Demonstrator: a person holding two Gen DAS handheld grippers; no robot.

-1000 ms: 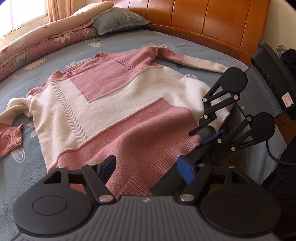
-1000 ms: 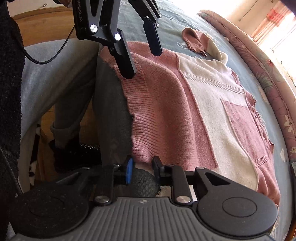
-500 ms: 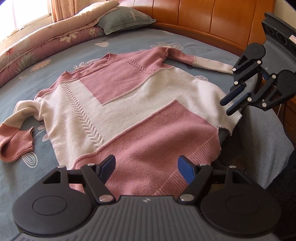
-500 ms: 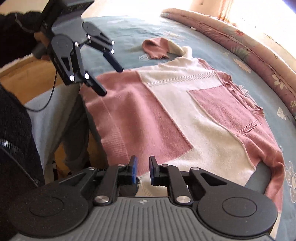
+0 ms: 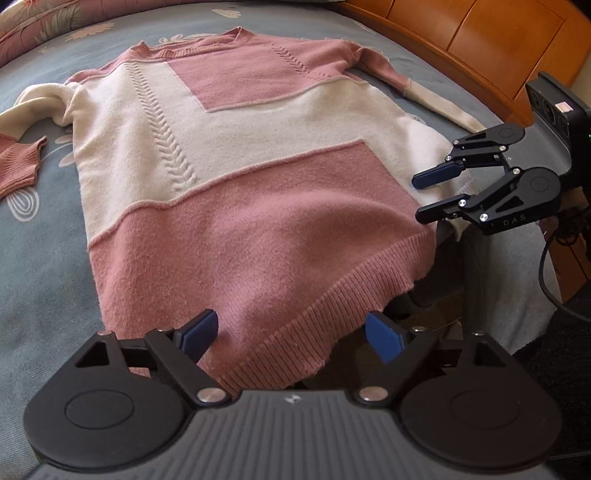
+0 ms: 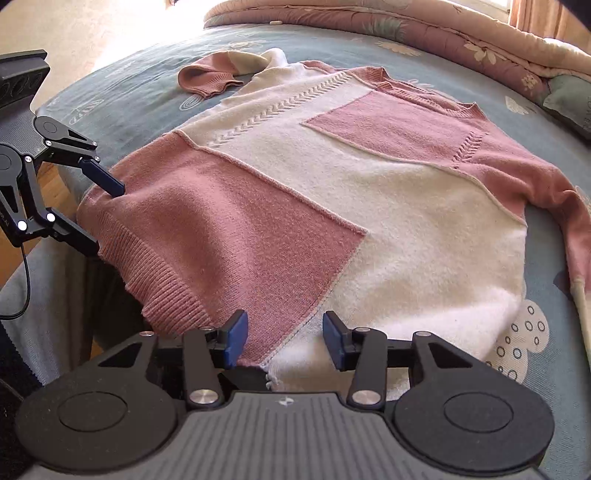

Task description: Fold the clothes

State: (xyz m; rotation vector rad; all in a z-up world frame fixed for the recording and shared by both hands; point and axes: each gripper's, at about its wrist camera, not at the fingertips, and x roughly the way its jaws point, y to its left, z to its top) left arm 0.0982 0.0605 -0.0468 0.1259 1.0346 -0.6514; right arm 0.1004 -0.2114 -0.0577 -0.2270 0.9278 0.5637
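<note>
Bed: a blue floral bedspread (image 5: 40, 236) covers it, with a wooden headboard (image 5: 491, 44) along one side and a rolled quilt (image 6: 424, 33) along the far edge.
Sweater: the pink-and-cream sweater (image 5: 236, 177) lies face up and spread flat on the bed, its ribbed hem (image 5: 314, 325) hanging a little over the near edge.
Sleeves: one sleeve (image 6: 569, 221) stretches out toward the headboard side; the other is bent, its pink cuff (image 5: 18, 166) lying on the bedspread beside the body.
Left claw: the left claw (image 5: 291, 334) is released and its jaws are opening, straddling the pink part of the hem without pressing it.
Right claw: the right claw (image 6: 282, 338) is released too, jaws opening above the hem where pink meets cream; nothing is pinched.
Progress: by the look of it, the garment is only laid out; no fold is made, so sleeves and body remain to be folded.
Hidden: the hem's middle is covered by each claw's body; what hangs below the bed edge is dark and unclear; the person is barely visible.
</note>
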